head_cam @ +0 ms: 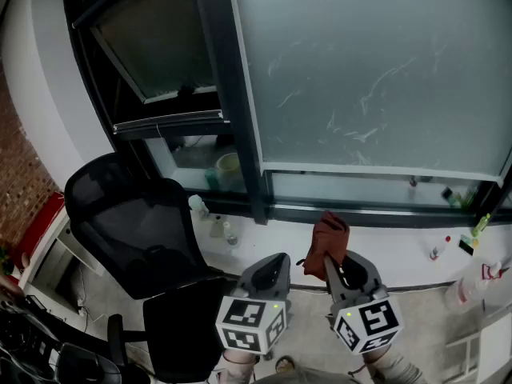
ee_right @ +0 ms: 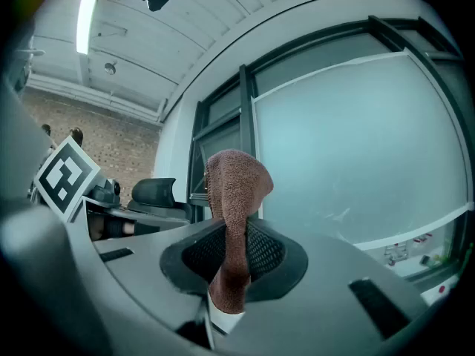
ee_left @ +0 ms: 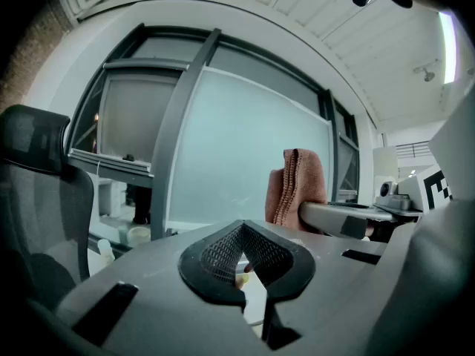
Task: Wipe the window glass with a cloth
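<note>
L tongs (head_cam: 276, 264) (ee_left: 241, 225): tips together, nothing between the pads. Held low, just beside the R one, pointing at the window.

R tongs (head_cam: 334, 266) (ee_right: 230, 234): clamped on the rust-brown cloth (head_cam: 327, 243) (ee_right: 236, 180) (ee_left: 300, 184). Pinched roughly mid-length; the upper part stands above the jaws in a folded hump and a short tail hangs below the pads. The L gripper view shows it from the side, stitched edge facing the cam.

Cloth pos: in front of the bottom rail of the big frosted pane (head_cam: 376, 70) (ee_right: 356, 154) (ee_left: 245, 147), over the white sill (head_cam: 392, 250). Can't tell contact from the head view; the gripper views suggest it's short of the glass.

Pane has pale streaks (head_cam: 362, 106) mid-area.

Dark frame post (head_cam: 232, 94) on the pane's L edge, with a tilted-open sash (head_cam: 156, 46) beyond it. Black mesh office chair (head_cam: 136, 222) lower L. Small bottles (head_cam: 218, 226) stand on the sill near the post, and a red-cap bottle (head_cam: 436, 249) sits far R.
</note>
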